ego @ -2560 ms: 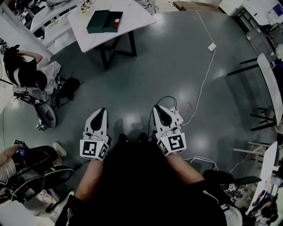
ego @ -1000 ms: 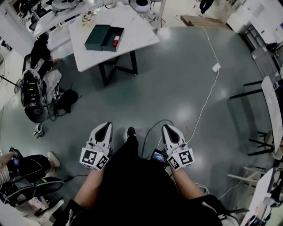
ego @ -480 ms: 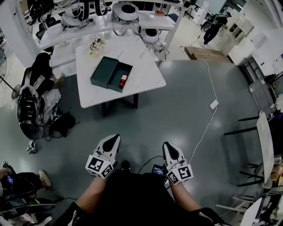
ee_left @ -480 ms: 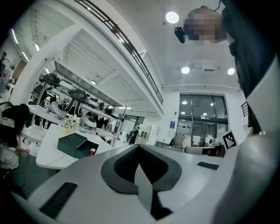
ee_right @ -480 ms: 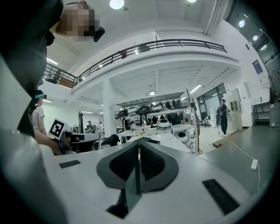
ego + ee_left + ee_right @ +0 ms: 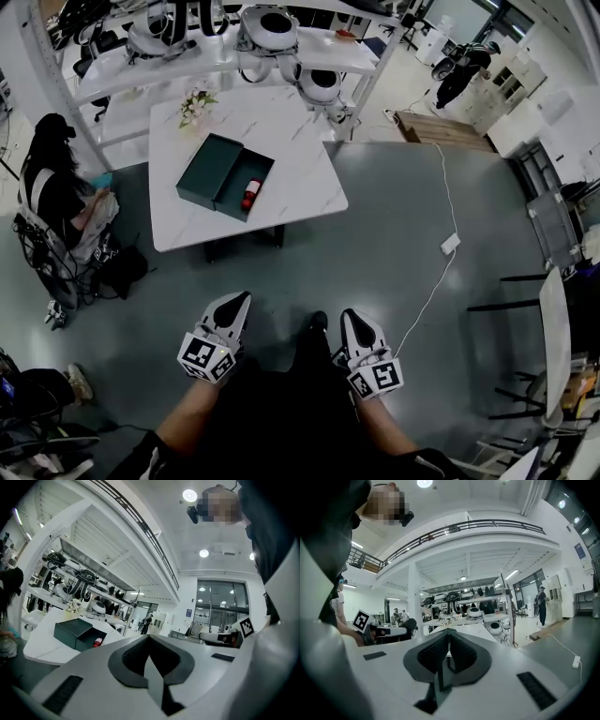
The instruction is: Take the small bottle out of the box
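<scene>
From the head view, you stand on the grey floor [image 6: 394, 187], well apart from the counter [image 6: 295, 150], so the step in hand is the approach. The left tool [image 6: 238, 300] and right tool [image 6: 349, 321] hang low in front of you, far from anything. The box [image 6: 208, 169] lies open on the counter, and the small bottle [image 6: 250, 194] lies on its side in the box's right-hand half (red body, pale cap, as far as it can be made out). Walk in squarely. A person [image 6: 52, 202] sits just left of the counter and a cable [image 6: 441, 246] trails across the floor to your right, so keep between them.

In the left gripper view, the left tool's pads are clenched together with nothing between them. Beyond them the box shows on the counter, with the bottle a red spot at its near right edge. Spread the jaws before you reach in, not over the bottle.

In the right gripper view, this tool is clenched and empty too, and it looks toward the shelf [image 6: 464, 603] behind the counter. The box does not show here. I judge the right tool better placed for the bottle. Come down from above, take it across its body, and let the left tool steady the box if it lifts.
</scene>
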Action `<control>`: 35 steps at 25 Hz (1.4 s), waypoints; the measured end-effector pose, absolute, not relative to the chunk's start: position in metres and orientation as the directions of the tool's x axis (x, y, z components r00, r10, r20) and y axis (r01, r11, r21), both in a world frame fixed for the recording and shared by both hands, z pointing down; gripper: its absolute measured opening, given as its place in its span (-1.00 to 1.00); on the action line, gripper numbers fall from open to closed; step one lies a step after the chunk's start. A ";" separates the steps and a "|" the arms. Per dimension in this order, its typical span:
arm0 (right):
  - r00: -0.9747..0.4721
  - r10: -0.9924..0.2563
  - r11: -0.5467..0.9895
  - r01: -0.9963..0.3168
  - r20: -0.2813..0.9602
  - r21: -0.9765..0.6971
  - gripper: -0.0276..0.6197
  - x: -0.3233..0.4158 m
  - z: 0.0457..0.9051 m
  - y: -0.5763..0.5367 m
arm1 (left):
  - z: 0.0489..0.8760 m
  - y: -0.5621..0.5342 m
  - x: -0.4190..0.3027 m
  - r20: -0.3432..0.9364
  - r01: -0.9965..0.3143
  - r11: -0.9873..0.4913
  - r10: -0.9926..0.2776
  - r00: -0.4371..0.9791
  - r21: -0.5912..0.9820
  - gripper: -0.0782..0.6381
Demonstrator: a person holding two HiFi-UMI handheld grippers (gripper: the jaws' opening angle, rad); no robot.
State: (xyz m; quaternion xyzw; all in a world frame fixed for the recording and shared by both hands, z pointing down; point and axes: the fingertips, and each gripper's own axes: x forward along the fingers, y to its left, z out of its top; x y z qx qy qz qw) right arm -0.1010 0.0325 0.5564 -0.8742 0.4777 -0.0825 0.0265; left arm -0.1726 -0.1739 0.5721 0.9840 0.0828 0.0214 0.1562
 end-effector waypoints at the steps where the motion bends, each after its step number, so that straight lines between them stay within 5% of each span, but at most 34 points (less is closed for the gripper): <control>1: 0.524 -0.844 -0.535 -0.835 0.114 -0.131 -0.79 -0.088 0.560 0.031 | 0.574 -0.175 -0.164 0.022 0.144 -0.942 0.157 0.987 0.303 -0.74; 15: 0.293 -0.954 -0.300 -0.925 0.066 -0.233 -0.79 0.123 0.565 0.035 | 0.551 -0.167 -0.011 0.084 -0.169 -0.946 -0.151 0.985 0.277 -0.74; 35: 0.063 -0.996 -0.075 -0.975 0.060 -0.210 -0.79 0.274 0.577 -0.010 | 0.558 -0.200 0.079 0.121 -0.418 -0.890 -0.401 0.908 0.183 -0.73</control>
